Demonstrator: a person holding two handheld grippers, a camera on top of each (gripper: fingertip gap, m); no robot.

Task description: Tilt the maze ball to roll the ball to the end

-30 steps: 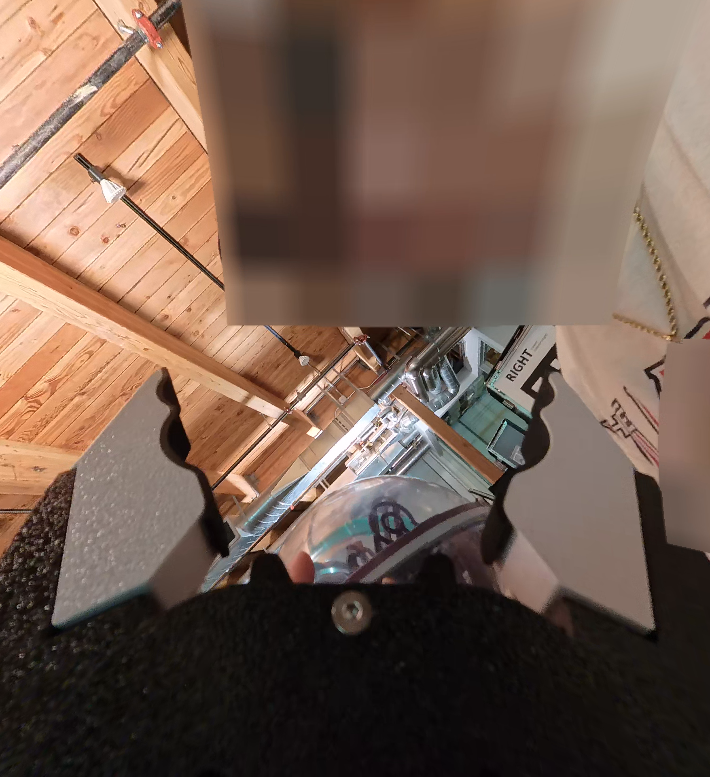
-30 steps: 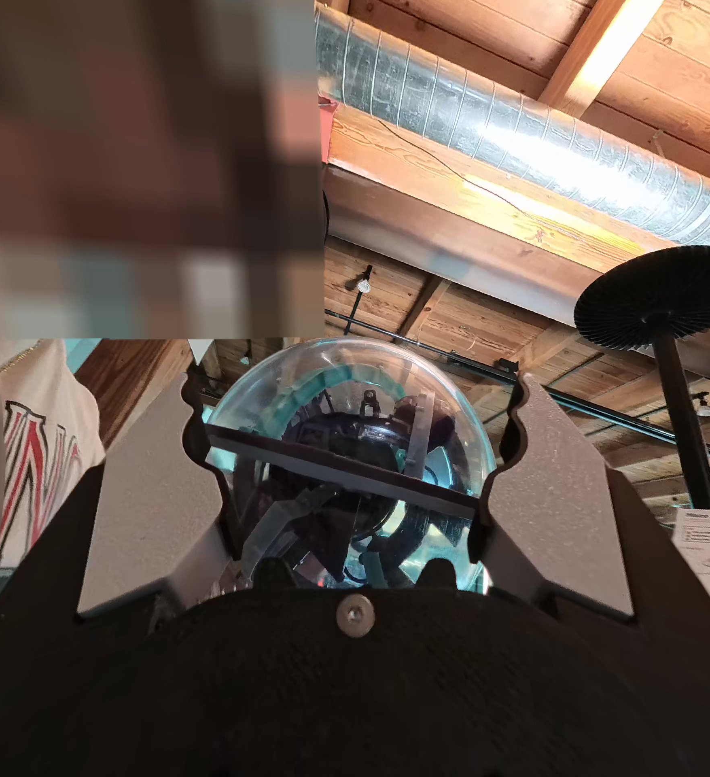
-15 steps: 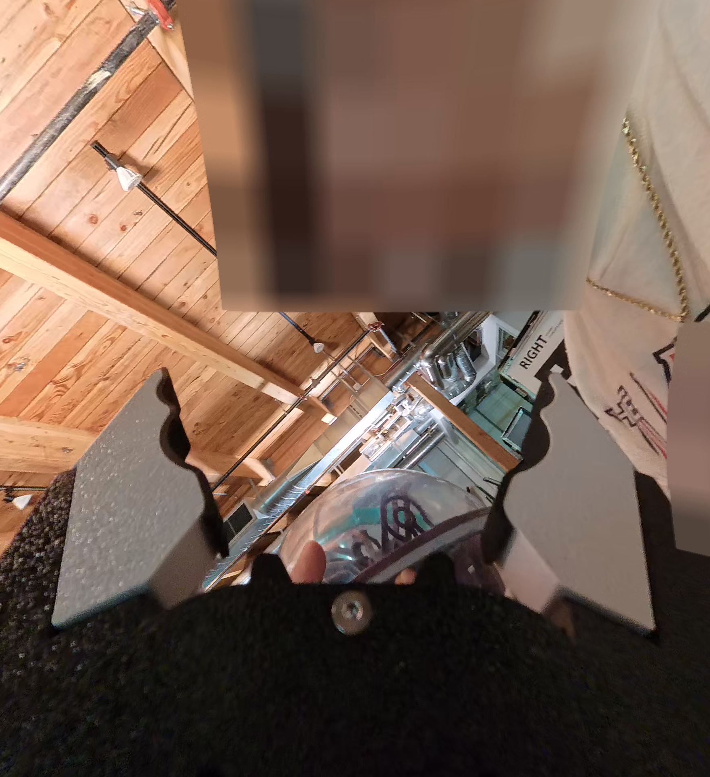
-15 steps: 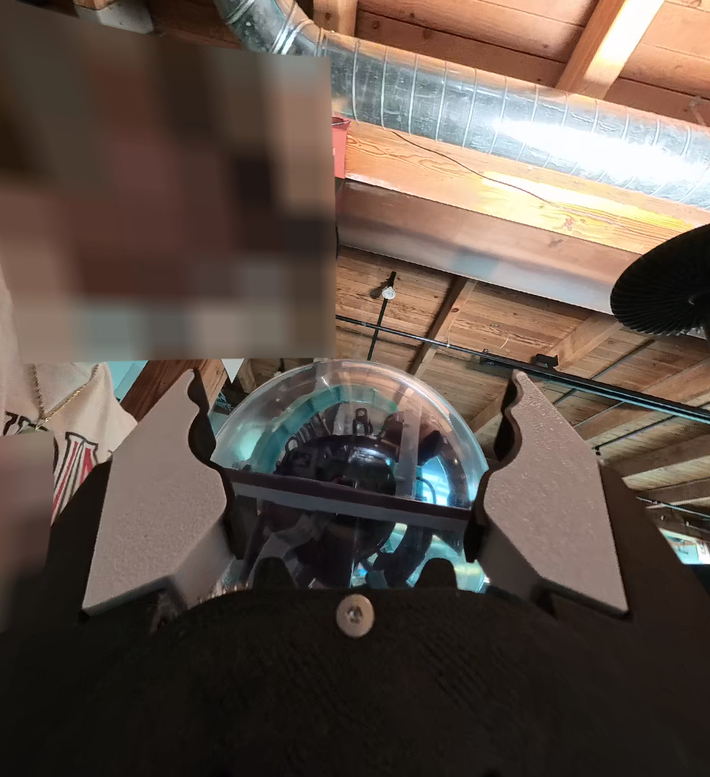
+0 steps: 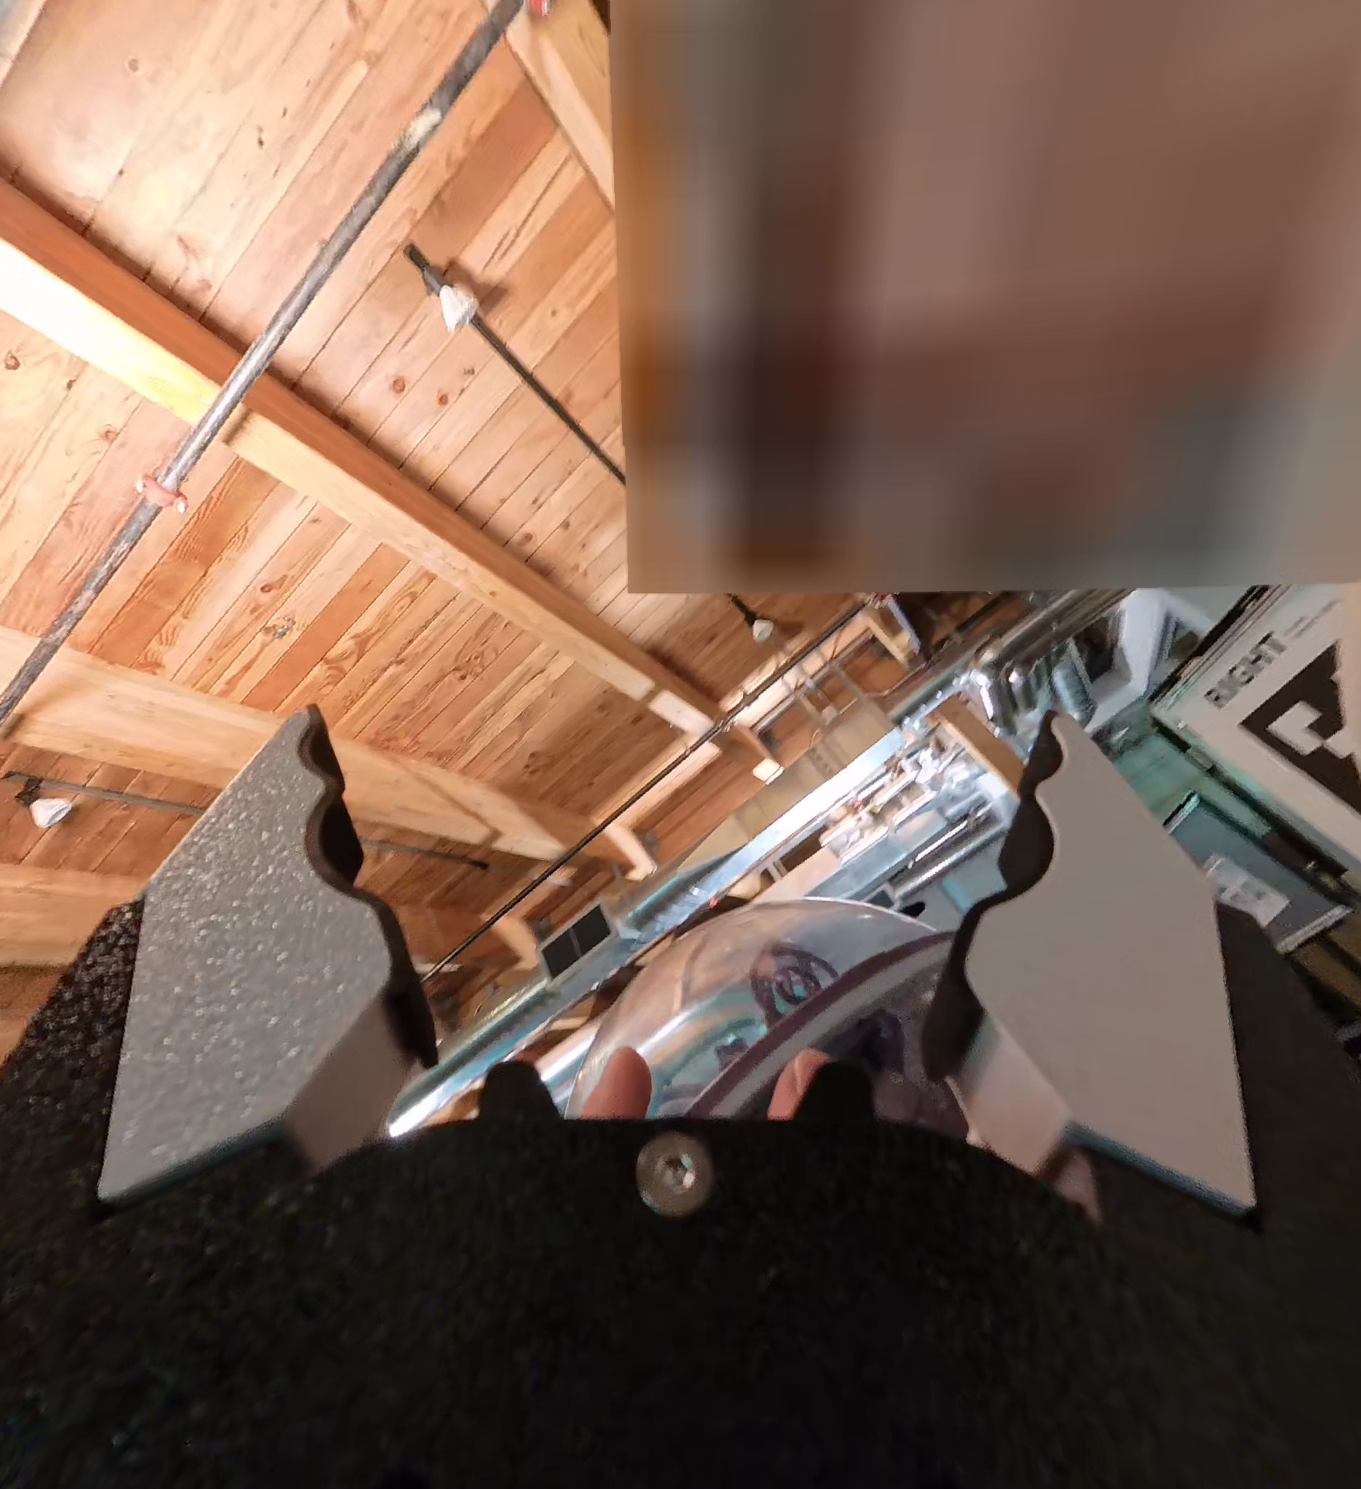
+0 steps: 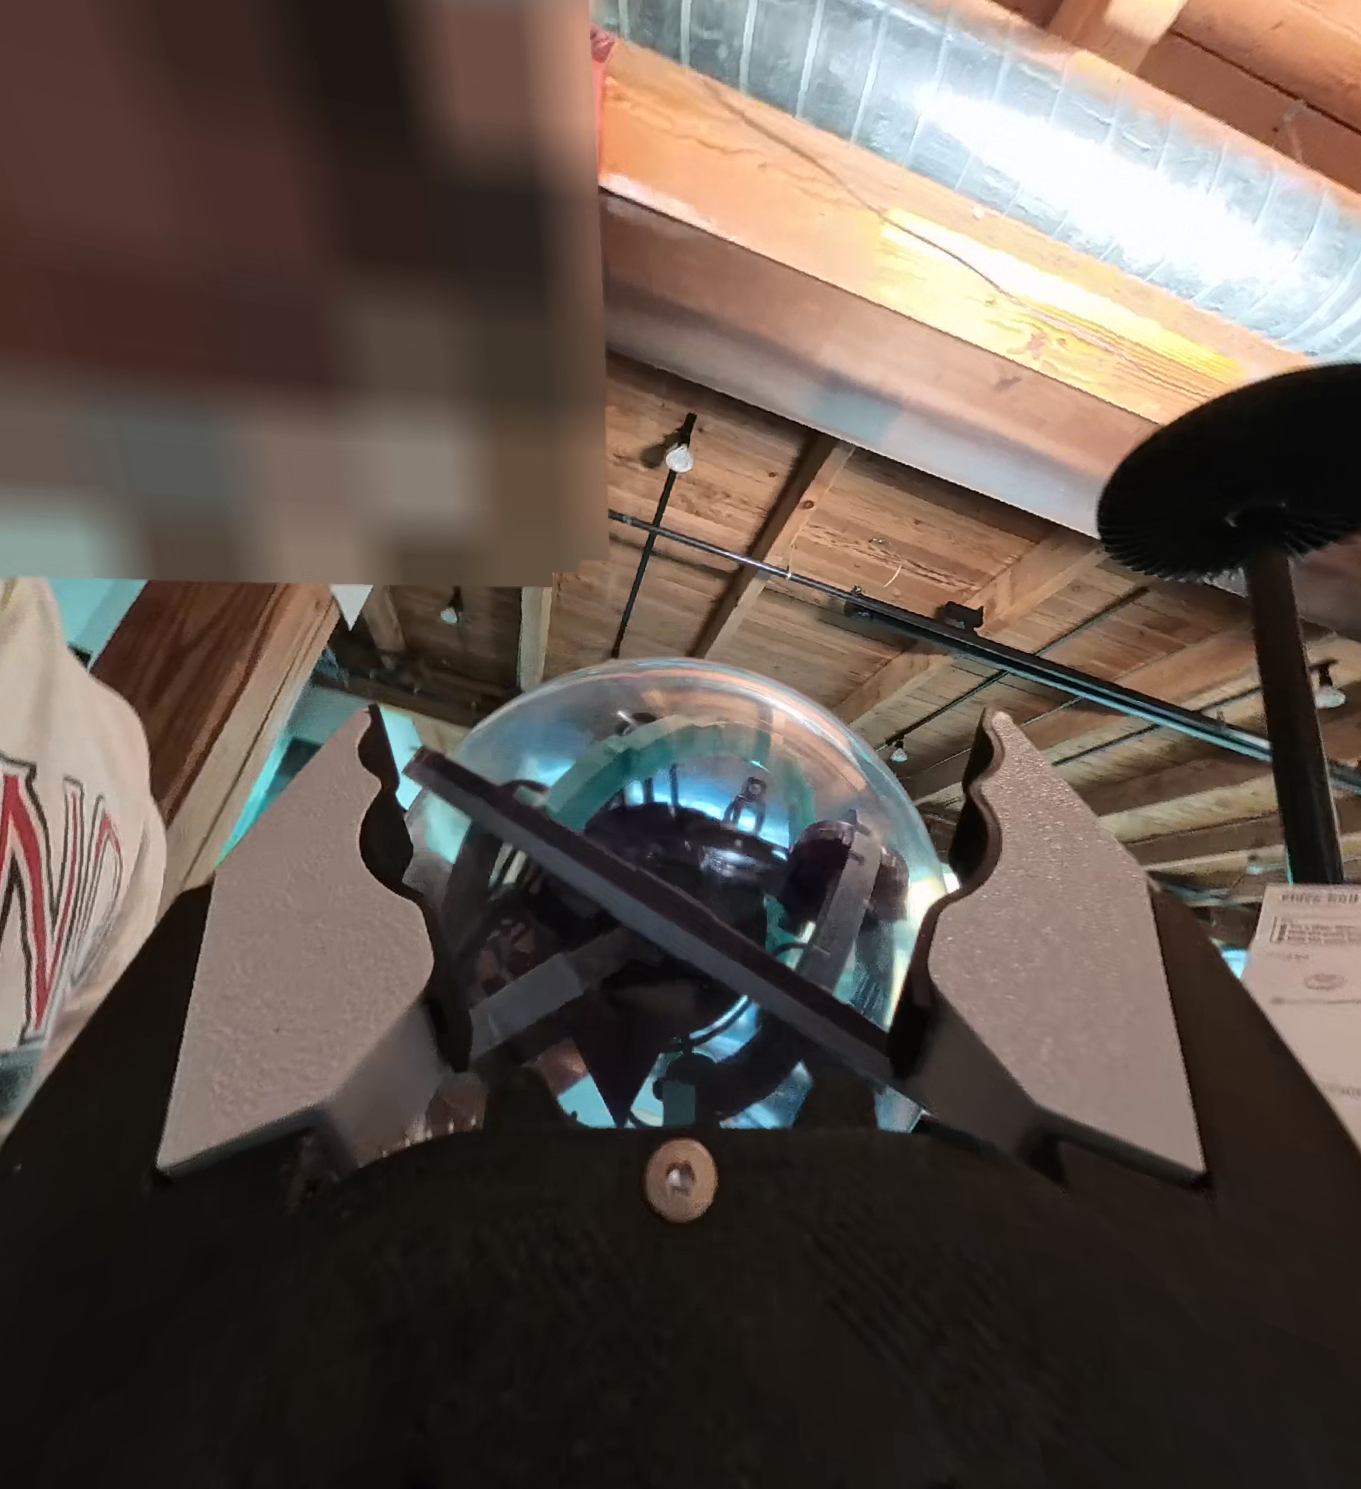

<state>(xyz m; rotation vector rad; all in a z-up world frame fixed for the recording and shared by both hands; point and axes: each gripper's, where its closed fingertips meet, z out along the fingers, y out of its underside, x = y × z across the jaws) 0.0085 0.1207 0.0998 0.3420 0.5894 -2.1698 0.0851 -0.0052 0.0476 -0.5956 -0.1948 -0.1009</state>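
Note:
The maze ball (image 6: 685, 846) is a clear sphere with teal and dark tracks inside and a dark band around its middle. My right gripper (image 6: 681, 725) points up toward the ceiling and is shut on the ball, with one finger on each side. The band slopes down from upper left to lower right. I cannot make out the small ball inside. In the left wrist view the maze ball (image 5: 773, 991) shows low between the fingers, close to the right finger, with a person's fingertips (image 5: 620, 1088) on it. My left gripper (image 5: 685, 725) is open and also points upward.
A wooden plank ceiling with beams and pipes (image 5: 298, 483) fills the background. A silver duct (image 6: 1064, 161) runs overhead. A black round lamp on a pole (image 6: 1257, 475) and a paper sheet (image 6: 1354, 983) are at the right. A person in a white shirt (image 6: 16, 846) stands close.
The maze ball has rolled in my right gripper: its dark band went from nearly level to steeply sloped down to the right. Both views have swung across the ceiling.

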